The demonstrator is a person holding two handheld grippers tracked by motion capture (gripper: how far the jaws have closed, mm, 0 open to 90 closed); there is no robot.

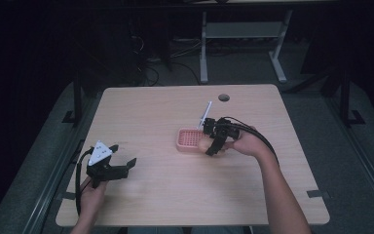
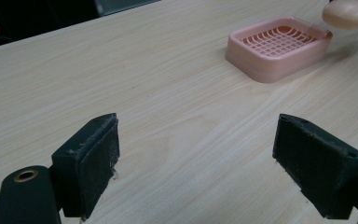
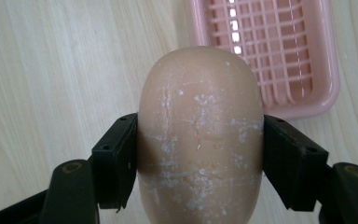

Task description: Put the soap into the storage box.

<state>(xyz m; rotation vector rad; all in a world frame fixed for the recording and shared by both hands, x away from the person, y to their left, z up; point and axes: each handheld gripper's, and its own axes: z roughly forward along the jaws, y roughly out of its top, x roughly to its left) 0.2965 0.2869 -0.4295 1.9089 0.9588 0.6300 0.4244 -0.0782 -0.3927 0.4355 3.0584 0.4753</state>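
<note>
**Soap held beside its dish**

From above, my right hand-held gripper clamps the soap beside the pink soap dish. My left hand-held gripper idles open over bare bench; ahead, the dish's grid looks empty. In the right gripper view, the soap looks slick and rounded, so it could squirt out.

I see a pale wood-grain surface with rounded corners and a round cable hole near its far edge. A pink slatted soap dish sits directly on it, right of centre.
</note>
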